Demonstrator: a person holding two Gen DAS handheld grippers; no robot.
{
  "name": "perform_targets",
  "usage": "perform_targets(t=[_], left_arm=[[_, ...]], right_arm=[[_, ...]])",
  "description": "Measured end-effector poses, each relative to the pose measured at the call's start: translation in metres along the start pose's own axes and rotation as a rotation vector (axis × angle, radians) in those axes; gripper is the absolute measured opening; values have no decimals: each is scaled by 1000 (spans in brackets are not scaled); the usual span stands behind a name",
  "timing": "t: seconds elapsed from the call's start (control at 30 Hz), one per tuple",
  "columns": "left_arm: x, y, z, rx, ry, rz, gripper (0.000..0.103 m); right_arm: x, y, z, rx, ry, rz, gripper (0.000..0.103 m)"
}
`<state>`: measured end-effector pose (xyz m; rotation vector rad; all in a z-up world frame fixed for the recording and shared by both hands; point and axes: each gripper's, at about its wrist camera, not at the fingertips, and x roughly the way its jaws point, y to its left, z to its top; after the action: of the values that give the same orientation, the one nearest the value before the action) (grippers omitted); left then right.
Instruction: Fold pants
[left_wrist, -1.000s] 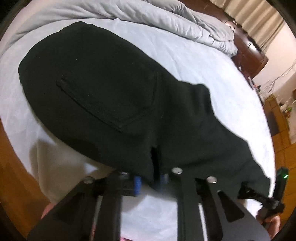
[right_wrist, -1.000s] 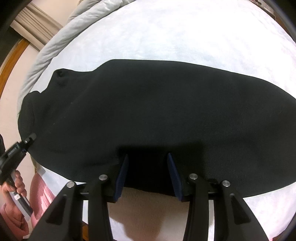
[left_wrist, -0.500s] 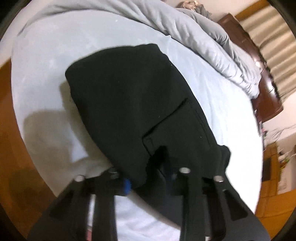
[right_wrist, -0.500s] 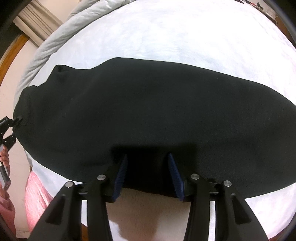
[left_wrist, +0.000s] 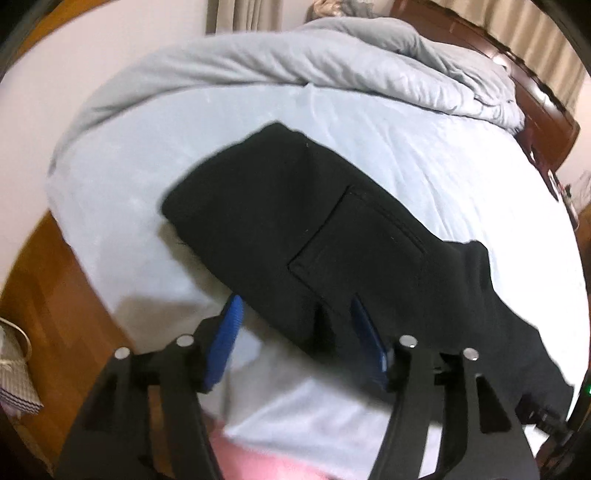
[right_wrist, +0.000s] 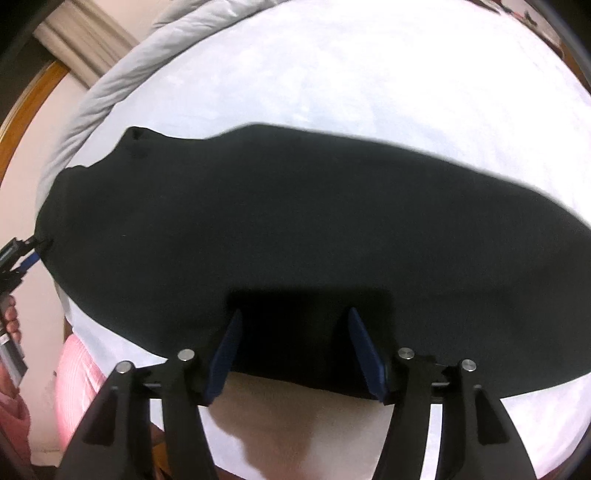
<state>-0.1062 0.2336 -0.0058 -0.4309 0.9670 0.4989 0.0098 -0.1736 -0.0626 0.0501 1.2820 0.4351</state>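
A sec ago the left gripper (left_wrist: 295, 325) was pinched tight on the near edge of the black pants (left_wrist: 332, 236), w/ the cloth bunched between its blue pads; now its fingers stand wide apart and the hem just lies between them, not clamped. The left cam's view has also changed: more of the wall, curtains and grey duvet (left_wrist: 332, 62) show up top, and the pants look smaller in frame.

Right gripper (right_wrist: 295, 350) barely differs from before: jaws spread wide, pads (right_wrist: 364, 350) either side of the pants' near edge, nothing squeezed. The pants (right_wrist: 295, 221) lie flat on the white bed sheet (right_wrist: 369, 74), stretched left to right across the bed, same as a sec ago.

Left cam only: the back pocket (left_wrist: 354, 240) on the seat end, the dark wood headboard (left_wrist: 535, 122), wood floor (left_wrist: 48, 295) and a striped bag (left_wrist: 14, 391) at bottom left.

Right cam only: the whole long run of the legs, plus the left gripper (right_wrist: 27, 260) seen from the side at the far left edge, its tips right at the waist end, w/ the person's hand (right_wrist: 11, 321) below it. Can't tell from there if the tips touch cloth.
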Motion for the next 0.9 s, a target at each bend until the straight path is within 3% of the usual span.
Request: perform_targets(t=[0.17, 0.27, 0.43, 0.53, 0.6, 0.7, 0.9], left_arm=[[-42, -20, 3, 83, -97, -82, 63], [-34, -41, 16, 114, -108, -135, 63], [13, -58, 23, 111, -14, -144, 62], [46, -54, 15, 131, 55, -89, 62], [64, -47, 11, 133, 105, -97, 61], [65, -49, 11, 170, 95, -103, 63], [41, -43, 21, 152, 32, -154, 68]], right_arm=[[-20, 33, 20, -66, -55, 58, 60], [-16, 65, 33, -107, -49, 142, 60], [20, 99, 43, -146, 10, 114, 60], [46, 94, 39, -114, 64, 52, 60], [51, 90, 38, -105, 65, 56, 61], [43, 98, 42, -156, 66, 42, 61], [22, 130, 101, -241, -7, 168, 62]])
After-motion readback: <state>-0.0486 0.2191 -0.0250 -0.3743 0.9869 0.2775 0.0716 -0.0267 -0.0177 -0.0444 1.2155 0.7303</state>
